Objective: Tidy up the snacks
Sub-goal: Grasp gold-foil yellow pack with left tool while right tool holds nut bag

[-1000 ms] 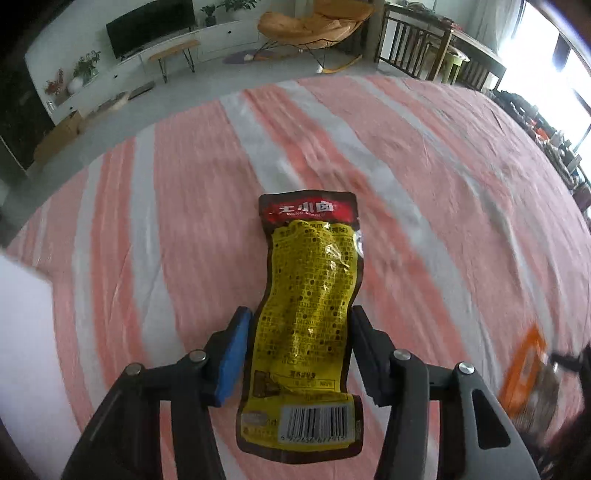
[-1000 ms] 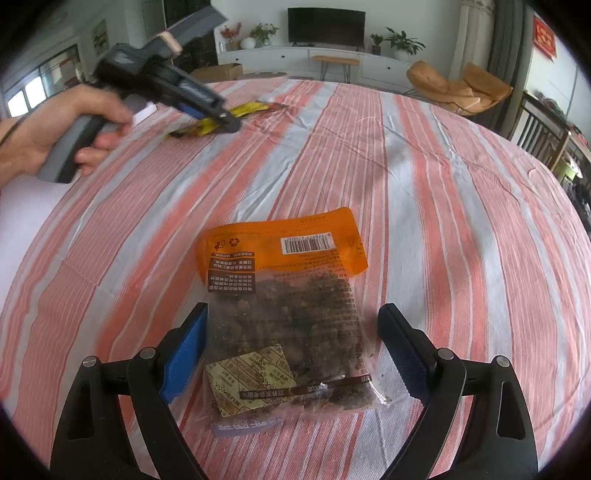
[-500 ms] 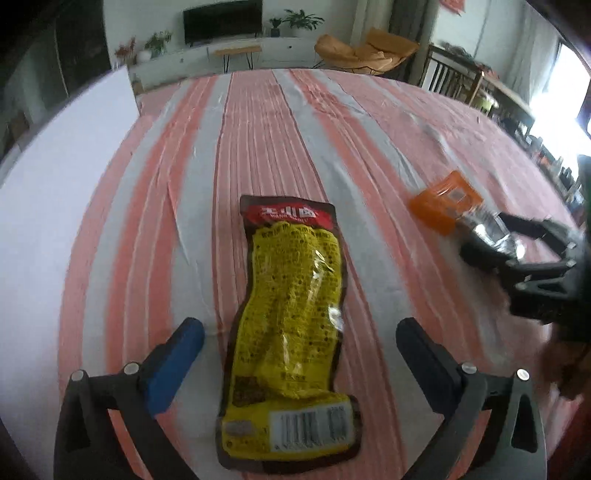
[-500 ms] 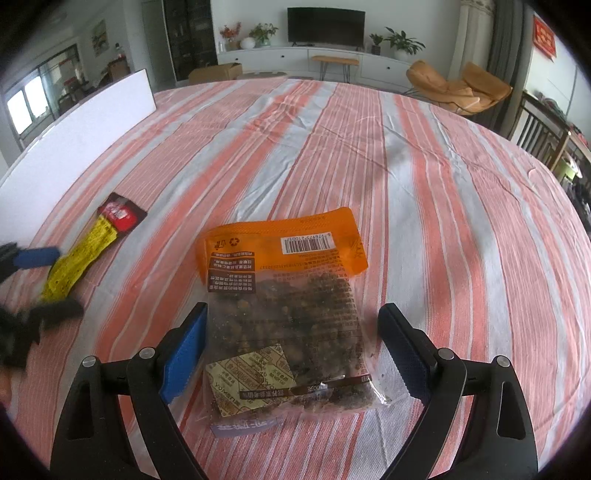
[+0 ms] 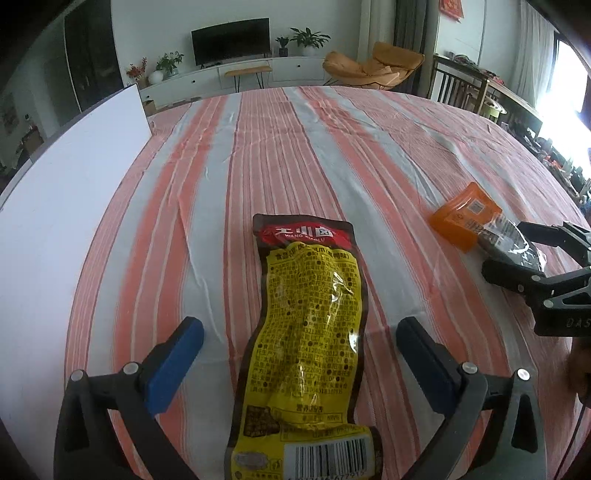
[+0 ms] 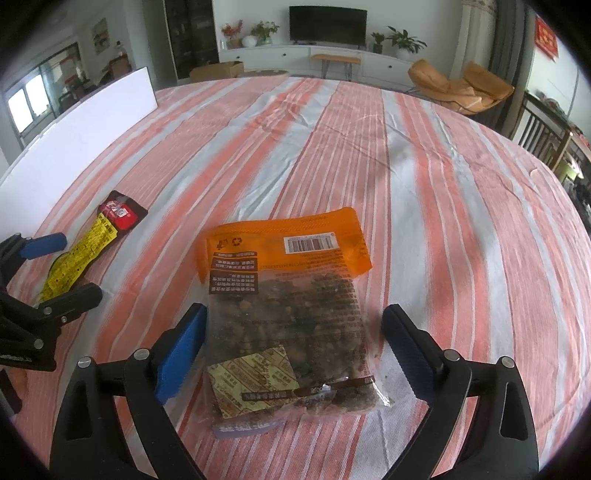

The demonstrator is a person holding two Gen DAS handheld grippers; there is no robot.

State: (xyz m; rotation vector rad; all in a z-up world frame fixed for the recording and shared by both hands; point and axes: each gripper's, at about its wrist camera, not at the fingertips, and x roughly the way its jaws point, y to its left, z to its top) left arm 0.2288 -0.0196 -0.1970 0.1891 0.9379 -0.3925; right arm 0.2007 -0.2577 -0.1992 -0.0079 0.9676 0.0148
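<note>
- Since a second ago the left gripper (image 5: 299,354) has let go of the yellow snack pouch (image 5: 310,332): then its pads pinched the pouch, now the jaws stand wide apart with the pouch lying loose between them on the striped tablecloth (image 5: 295,155), touching neither pad.
- Right gripper (image 6: 291,339) is unchanged from the earlier frames: jaws spread wide, holding nothing, the orange-topped snack bag (image 6: 288,295) flat on the cloth between them; the left blue pad sits just beside the bag's edge, and whether it touches cannot be told.
- Snack packs: two. The yellow pouch with a red band at its far end lies to the left; the orange-topped bag of dark pieces lies to the right, well apart from it.
- Grippers: two, each with one blue-faced pad and one dark pad showing in its own camera.
- White board (image 5: 66,192): one, standing upright along the left edge of the table.
- Beyond the table: one dark television (image 6: 328,20), one tan lounge chair (image 5: 373,70), and several potted plants on a low white cabinet.
- Cut off: the yellow pouch's near end with its barcode runs out of the bottom of the left wrist view.
- From the left wrist view the orange-topped bag's near half is hidden behind the right gripper's fingers.
- Small print on both packs is too fine to read.
- A person's hand shows only as a dark sliver at the right edge of the left wrist view.
</note>
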